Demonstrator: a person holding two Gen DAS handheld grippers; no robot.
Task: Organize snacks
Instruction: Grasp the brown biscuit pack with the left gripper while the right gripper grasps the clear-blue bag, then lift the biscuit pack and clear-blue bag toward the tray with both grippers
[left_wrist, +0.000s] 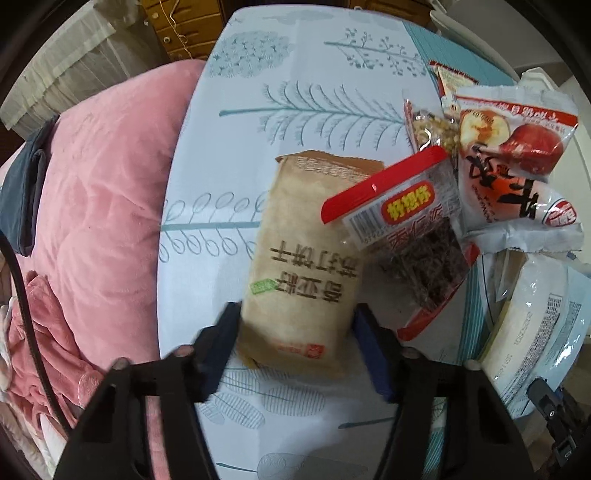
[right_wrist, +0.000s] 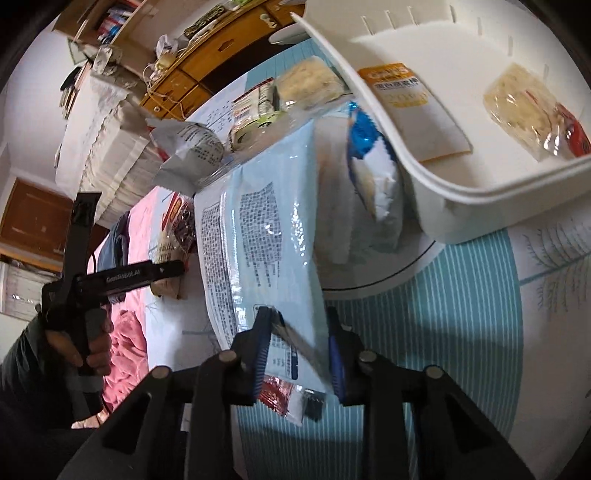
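Observation:
My left gripper (left_wrist: 295, 325) is shut on a tan cracker packet (left_wrist: 299, 258) and holds it over the patterned tablecloth (left_wrist: 295, 92). Beside it lie a red-lidded seaweed snack tub (left_wrist: 406, 221) and a white and red date bag (left_wrist: 517, 166). My right gripper (right_wrist: 299, 332) is shut on the lower edge of a large pale blue bag (right_wrist: 258, 240). A white basket (right_wrist: 461, 173) at the upper right holds an orange and white sachet (right_wrist: 413, 107) and a clear-wrapped cake (right_wrist: 524, 107). The left gripper also shows in the right wrist view (right_wrist: 162, 273).
A pink quilt (left_wrist: 103, 184) lies left of the table. A blue and white chip bag (right_wrist: 373, 162) leans against the basket. A small red sachet (right_wrist: 280, 398) lies under my right gripper. More packets (right_wrist: 258, 107) and a wooden drawer unit (right_wrist: 207, 66) are farther back.

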